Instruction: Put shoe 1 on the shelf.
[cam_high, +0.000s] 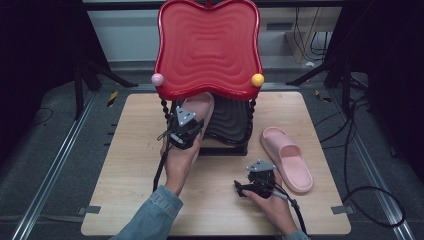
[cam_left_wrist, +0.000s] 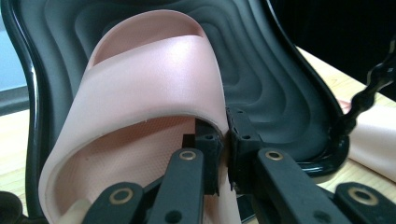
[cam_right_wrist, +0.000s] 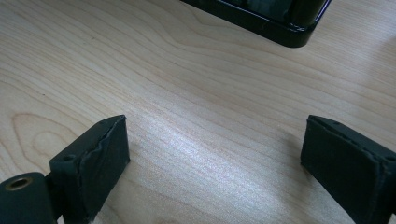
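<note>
High view first: we see our left gripper (cam_high: 192, 131) clamped on a soft pink foam slide sandal (cam_high: 199, 111), holding it at the front edge of the lower black ribbed plastic tray (cam_high: 231, 122) of a two-tier rack, under the glossy red wavy-edged upper tray (cam_high: 208, 47). From the left gripper view, our jaws are pinched nearly together on the edge of the sandal's broad strap, one pad inside the strap and one outside, and the toe end points into the dark tray, which rises behind it. The sandal sits tilted, its sole partly over the tray's rim; we cannot tell whether it rests on the tray surface. A second matching pink sandal (cam_high: 288, 158) lies flat on the light wooden table (cam_high: 125, 170), right of the rack and apart from it. Our right gripper (cam_high: 256, 176) rests low over the bare tabletop near that sandal, its jaws spread wide with nothing between them.
</note>
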